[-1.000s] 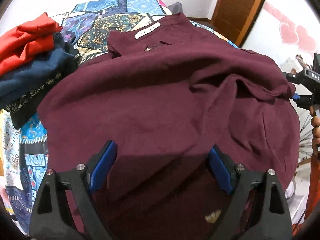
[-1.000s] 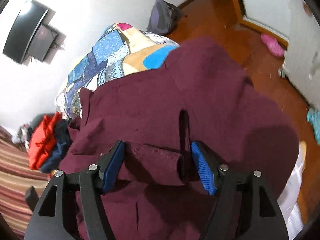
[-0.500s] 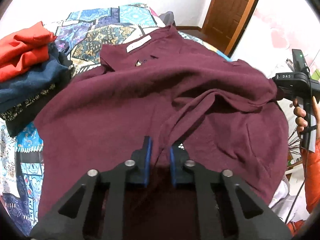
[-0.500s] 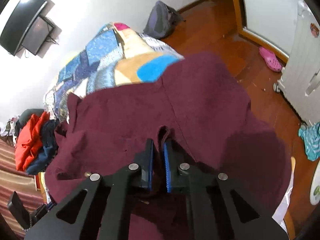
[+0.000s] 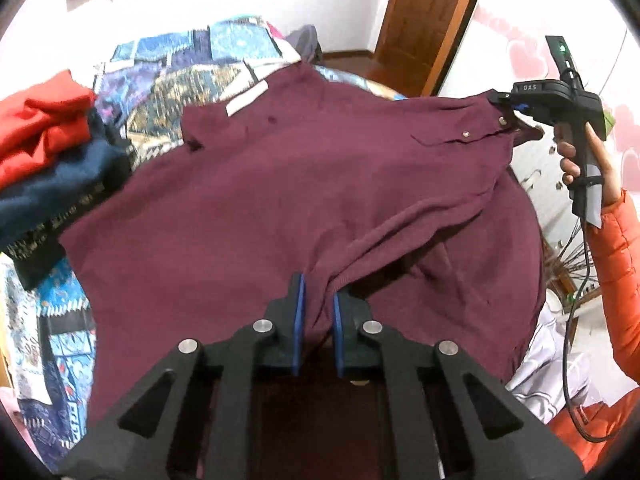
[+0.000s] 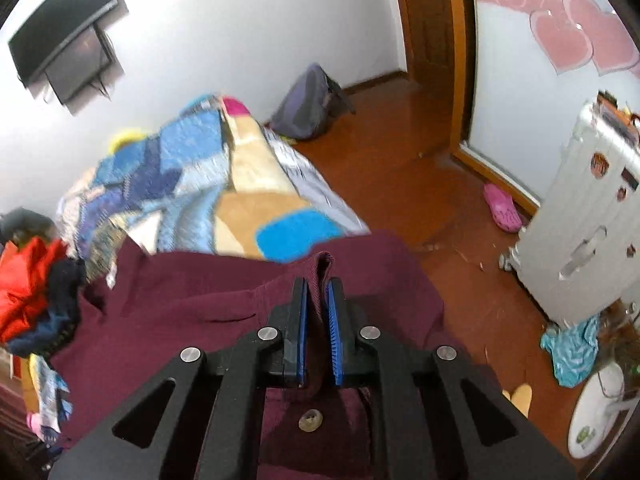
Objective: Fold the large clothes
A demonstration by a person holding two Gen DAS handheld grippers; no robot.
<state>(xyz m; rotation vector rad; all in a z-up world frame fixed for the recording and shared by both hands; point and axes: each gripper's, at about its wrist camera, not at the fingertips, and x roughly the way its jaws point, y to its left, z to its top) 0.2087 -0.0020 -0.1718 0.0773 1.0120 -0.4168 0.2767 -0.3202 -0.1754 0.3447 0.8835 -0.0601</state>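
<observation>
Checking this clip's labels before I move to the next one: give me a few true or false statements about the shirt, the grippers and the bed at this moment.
1. The left gripper is shut on the maroon shirt. True.
2. The right gripper hangs open above the shirt. False: its jaws pinch a fold of the shirt.
3. The shirt lies on a patchwork quilt. True.
4. The pile of red and navy clothes sits on top of the shirt. False: it lies beside the shirt, on the quilt.
5. A pink shoe lies on the wooden floor. True.
</observation>
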